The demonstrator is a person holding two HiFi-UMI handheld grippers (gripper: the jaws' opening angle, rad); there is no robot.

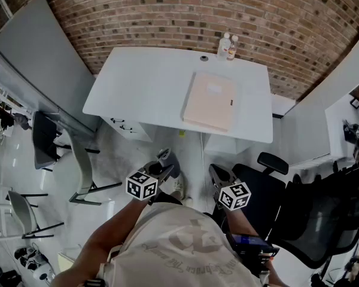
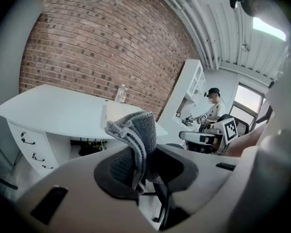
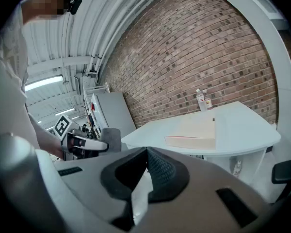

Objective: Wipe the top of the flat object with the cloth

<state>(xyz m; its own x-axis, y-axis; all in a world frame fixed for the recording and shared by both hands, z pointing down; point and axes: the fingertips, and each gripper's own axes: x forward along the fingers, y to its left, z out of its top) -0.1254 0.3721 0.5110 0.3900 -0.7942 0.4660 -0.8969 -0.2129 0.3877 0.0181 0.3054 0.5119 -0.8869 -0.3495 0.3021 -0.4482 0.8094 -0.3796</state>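
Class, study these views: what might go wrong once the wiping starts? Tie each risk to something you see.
The left tool pinches the cloth by a bunched fold; dragging may pull it loose.
The flat object lies unheld near the front edge of the desk, so strokes may slide it.
Two bottles stand beyond it at the back edge; a long stroke might topple them.

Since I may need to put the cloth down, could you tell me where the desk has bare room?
The desk is bare from its left edge to the flat beige object. A narrower strip runs between that object and the right edge. The back is tighter: two bottles stand by the brick wall.
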